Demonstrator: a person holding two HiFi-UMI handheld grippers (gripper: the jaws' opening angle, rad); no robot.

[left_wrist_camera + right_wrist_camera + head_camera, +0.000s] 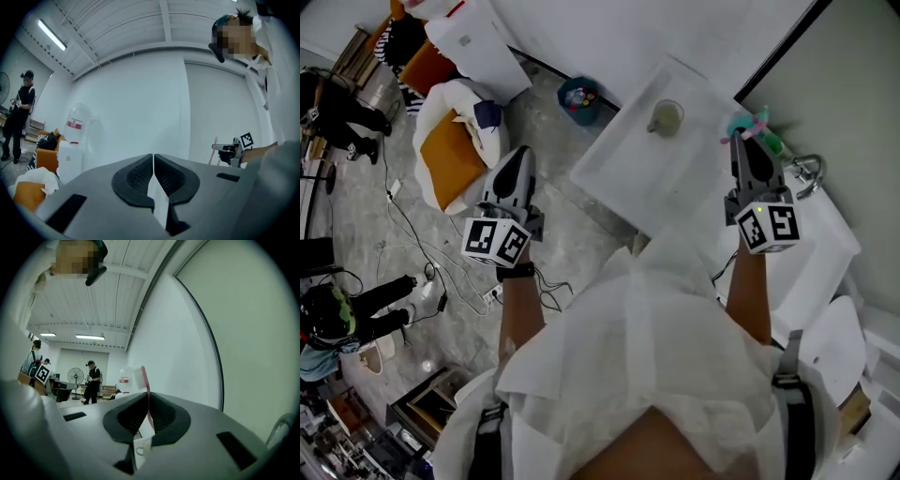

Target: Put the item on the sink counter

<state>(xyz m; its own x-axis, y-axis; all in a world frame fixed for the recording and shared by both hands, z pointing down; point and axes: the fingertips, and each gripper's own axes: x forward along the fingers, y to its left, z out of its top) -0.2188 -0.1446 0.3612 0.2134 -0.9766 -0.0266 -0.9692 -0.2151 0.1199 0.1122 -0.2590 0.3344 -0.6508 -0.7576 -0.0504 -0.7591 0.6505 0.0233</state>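
The right tool [146, 420] is clamped on a slim pink-handled toothbrush with white bristles [142, 380]. Its jaws are closed on the lower handle, and the bristle head stands up above the tips, tilted a little to the left in the right gripper view. In the head view this tool [742, 141] hangs in the air at the near right edge of the white sink counter [628, 159], with a chrome faucet [806, 172] just beside it. The brush has not been set down. To do the placing well, I judge it best to carry the brush over a bare stretch of the counter, apart from the beige cup [664, 117] standing toward its far side. The tool should then be lowered and tipped until the handle lies nearly flat, and the jaws parted only once the brush rests on the surface, since a thin handle let go upright would likely topple or roll toward the edge. The left tool [153, 176] has its jaws pressed together with nothing visible between them, and it hangs over the floor, well apart from the counter [517, 164].
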